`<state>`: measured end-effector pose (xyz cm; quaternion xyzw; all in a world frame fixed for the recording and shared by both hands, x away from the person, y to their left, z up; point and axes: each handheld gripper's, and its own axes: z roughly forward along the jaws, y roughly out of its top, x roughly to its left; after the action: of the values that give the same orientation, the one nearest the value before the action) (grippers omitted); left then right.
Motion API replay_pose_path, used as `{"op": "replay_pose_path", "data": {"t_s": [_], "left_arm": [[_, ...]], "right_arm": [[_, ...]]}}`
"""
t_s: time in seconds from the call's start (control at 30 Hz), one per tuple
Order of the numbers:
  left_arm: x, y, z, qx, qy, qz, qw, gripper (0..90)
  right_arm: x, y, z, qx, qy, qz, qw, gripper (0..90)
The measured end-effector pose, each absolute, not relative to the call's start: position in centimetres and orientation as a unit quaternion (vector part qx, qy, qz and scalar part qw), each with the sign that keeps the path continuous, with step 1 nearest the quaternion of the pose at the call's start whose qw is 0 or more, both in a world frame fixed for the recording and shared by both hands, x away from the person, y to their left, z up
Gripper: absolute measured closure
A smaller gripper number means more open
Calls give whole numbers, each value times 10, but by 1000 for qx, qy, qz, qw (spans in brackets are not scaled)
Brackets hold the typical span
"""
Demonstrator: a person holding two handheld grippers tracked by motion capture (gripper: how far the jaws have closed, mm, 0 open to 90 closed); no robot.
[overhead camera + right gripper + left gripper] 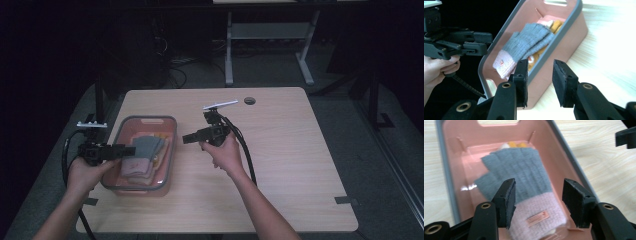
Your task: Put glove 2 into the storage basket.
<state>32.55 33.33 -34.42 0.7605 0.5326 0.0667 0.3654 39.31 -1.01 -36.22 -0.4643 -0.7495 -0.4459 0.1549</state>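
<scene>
Light wood tabletop (280,165) in a pretty dark room, with a grey-legged desk frame (267,45) on the floor behind it and a pink bin (170,150) with a grey rim sitting on the left side. A grey glove (524,170) with a pink cuff lies inside the bin on top of some yellow stuff. The left gripper (537,200) hovers level over the bin's left edge, jaws apart and empty above the glove's cuff, while the right gripper (539,80) sits just right of the bin pointing at it, jaws also apart and holding nothing.
</scene>
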Motion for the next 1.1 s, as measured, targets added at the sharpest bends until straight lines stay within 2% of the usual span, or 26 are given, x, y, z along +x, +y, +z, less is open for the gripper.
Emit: {"op": "replay_pose_path", "data": {"t_s": [0.4,1.1], "left_arm": [[329,300,-338,776,505,54,375,444],[332,240,-336,805,449,45,386,389]], "right_arm": [[390,-40,-366,-476,-742,-449,146,629],[382,-99,-367,-505,-727,-449,122,569]]}}
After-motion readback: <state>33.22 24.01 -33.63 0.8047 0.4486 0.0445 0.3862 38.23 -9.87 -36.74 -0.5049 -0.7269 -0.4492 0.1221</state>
